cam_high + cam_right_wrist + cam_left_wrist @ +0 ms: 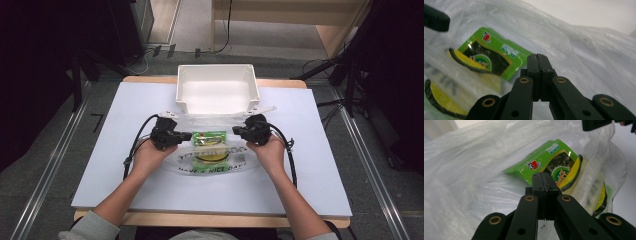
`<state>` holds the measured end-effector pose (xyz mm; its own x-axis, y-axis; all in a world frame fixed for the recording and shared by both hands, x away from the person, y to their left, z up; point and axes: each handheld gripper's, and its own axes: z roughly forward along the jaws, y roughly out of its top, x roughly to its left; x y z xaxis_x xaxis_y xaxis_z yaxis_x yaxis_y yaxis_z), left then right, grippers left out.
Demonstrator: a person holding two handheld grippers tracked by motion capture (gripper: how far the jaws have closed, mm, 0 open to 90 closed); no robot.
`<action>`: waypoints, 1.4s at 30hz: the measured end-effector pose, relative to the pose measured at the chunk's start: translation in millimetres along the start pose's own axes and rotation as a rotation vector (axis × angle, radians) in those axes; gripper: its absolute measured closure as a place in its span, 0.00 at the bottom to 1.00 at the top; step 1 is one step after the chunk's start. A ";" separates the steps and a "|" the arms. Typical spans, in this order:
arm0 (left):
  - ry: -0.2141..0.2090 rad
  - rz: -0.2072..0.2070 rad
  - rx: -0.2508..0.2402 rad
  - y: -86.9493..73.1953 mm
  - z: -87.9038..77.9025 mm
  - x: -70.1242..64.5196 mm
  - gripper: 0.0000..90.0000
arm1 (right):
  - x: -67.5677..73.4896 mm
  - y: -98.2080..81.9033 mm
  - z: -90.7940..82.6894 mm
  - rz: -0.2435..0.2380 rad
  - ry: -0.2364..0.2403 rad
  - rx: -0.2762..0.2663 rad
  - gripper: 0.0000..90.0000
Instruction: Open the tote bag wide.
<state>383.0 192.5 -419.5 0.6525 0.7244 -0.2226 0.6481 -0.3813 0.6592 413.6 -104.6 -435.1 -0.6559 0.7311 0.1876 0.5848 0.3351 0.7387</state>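
A clear plastic bag with black lettering and a yellow print lies on the white table, with a green snack packet inside it. My left gripper is at the bag's left edge and my right gripper at its right edge, pointing toward each other. In the left gripper view the jaws of the left gripper are pressed together on the bag film, and the packet lies just beyond. The right gripper is likewise shut on the film, with the packet to its left.
A white open bin stands at the table's far edge, right behind the bag. The person's forearms reach in from the near edge. Dark stands and cables flank the table on the floor.
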 end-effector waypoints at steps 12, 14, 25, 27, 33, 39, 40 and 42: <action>0.009 0.004 0.032 -12.5 4.2 -4.4 1.00 | 20.5 50.0 26.6 -0.029 0.040 -0.053 1.00; 0.006 0.001 0.036 -14.1 4.5 -3.4 1.00 | 21.1 55.8 33.8 -0.036 0.034 -0.052 1.00; -0.014 0.002 0.066 -25.0 5.1 -6.0 1.00 | 13.1 38.7 83.8 -0.020 0.037 0.098 1.00; -0.025 -0.003 0.071 -27.5 3.5 -7.2 1.00 | 14.3 37.9 86.3 -0.027 0.038 0.109 1.00; -0.049 0.018 0.094 -39.5 0.8 -18.8 1.00 | 15.9 37.5 90.7 -0.041 0.022 0.129 1.00; -0.091 0.011 0.114 -53.0 -1.5 -29.2 1.00 | 13.6 35.5 93.4 -0.043 0.012 0.139 1.00; -0.089 0.021 0.115 -55.1 -2.1 -31.5 1.00 | 13.5 35.5 93.5 -0.042 0.013 0.137 1.00; -0.104 0.014 0.119 -58.8 -4.0 -33.6 1.00 | 13.1 35.7 93.7 -0.041 0.010 0.136 1.00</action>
<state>321.4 192.9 -447.9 0.6953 0.6572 -0.2910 0.6762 -0.4608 0.5748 470.6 -27.3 -466.9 -0.6850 0.7092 0.1664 0.6163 0.4424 0.6515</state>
